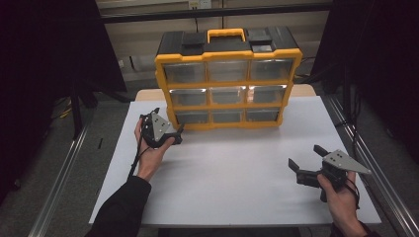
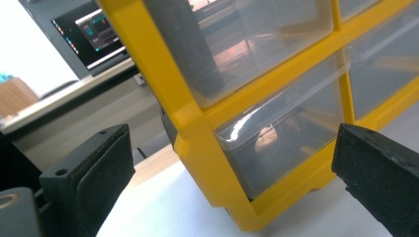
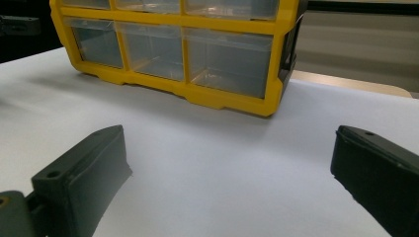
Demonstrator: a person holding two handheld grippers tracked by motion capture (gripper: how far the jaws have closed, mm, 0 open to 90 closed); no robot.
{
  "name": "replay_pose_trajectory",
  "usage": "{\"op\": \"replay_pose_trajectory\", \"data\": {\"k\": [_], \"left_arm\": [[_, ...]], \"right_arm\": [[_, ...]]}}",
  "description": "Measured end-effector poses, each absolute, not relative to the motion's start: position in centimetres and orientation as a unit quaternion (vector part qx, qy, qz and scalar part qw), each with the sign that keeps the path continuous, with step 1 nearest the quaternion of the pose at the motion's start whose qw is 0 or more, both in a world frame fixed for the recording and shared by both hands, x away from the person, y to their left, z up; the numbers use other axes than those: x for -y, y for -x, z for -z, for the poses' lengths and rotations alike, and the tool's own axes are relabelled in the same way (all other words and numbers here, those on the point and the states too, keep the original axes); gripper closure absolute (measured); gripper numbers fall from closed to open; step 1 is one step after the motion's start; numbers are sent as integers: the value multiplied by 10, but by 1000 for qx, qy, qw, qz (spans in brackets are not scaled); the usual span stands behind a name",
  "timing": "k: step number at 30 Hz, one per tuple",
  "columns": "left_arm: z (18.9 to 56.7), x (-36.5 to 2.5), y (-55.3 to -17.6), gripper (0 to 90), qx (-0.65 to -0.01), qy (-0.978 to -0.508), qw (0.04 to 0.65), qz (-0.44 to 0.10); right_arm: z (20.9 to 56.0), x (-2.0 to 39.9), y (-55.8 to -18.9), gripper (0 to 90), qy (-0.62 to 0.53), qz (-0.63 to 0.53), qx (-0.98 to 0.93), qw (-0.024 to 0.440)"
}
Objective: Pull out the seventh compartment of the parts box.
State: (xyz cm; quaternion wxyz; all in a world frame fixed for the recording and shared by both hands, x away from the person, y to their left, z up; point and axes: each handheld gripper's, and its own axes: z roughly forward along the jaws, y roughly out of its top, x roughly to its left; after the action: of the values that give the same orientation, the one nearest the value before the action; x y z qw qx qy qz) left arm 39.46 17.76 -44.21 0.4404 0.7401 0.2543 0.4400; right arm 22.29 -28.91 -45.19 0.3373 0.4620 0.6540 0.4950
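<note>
The organizer [image 1: 228, 79] has a glossy yellow plastic frame and clear plastic drawers [image 3: 228, 61]; the table [image 1: 237, 173] is matt white.

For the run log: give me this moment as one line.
left gripper: open, at bottom-left drawer of yellow organizer | right gripper: open, holding nothing, apart from organizer | drawers: all shut | table

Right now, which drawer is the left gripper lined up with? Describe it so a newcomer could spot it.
On the white table stands a yellow-framed organizer with nine clear drawers. The left gripper, jaws open, faces its bottom-left drawer. That drawer sits in the lowest row, at the cabinet's left corner.
</note>
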Motion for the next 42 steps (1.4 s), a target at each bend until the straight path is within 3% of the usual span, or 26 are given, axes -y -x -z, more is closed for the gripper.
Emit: {"op": "replay_pose_trajectory", "data": {"k": [19, 33, 42], "left_arm": [[446, -160, -394, 58, -103, -757, 368, -530], [455, -149, -398, 97, -51, -731, 340, -590], [468, -145, -399, 130, -8, -750, 272, -603]], "right_arm": [[452, 289, -223, 7, -462, -494, -655, 336], [452, 288, -224, 7, -462, -493, -657, 336], [452, 288, -223, 7, -462, -495, -657, 333]]}}
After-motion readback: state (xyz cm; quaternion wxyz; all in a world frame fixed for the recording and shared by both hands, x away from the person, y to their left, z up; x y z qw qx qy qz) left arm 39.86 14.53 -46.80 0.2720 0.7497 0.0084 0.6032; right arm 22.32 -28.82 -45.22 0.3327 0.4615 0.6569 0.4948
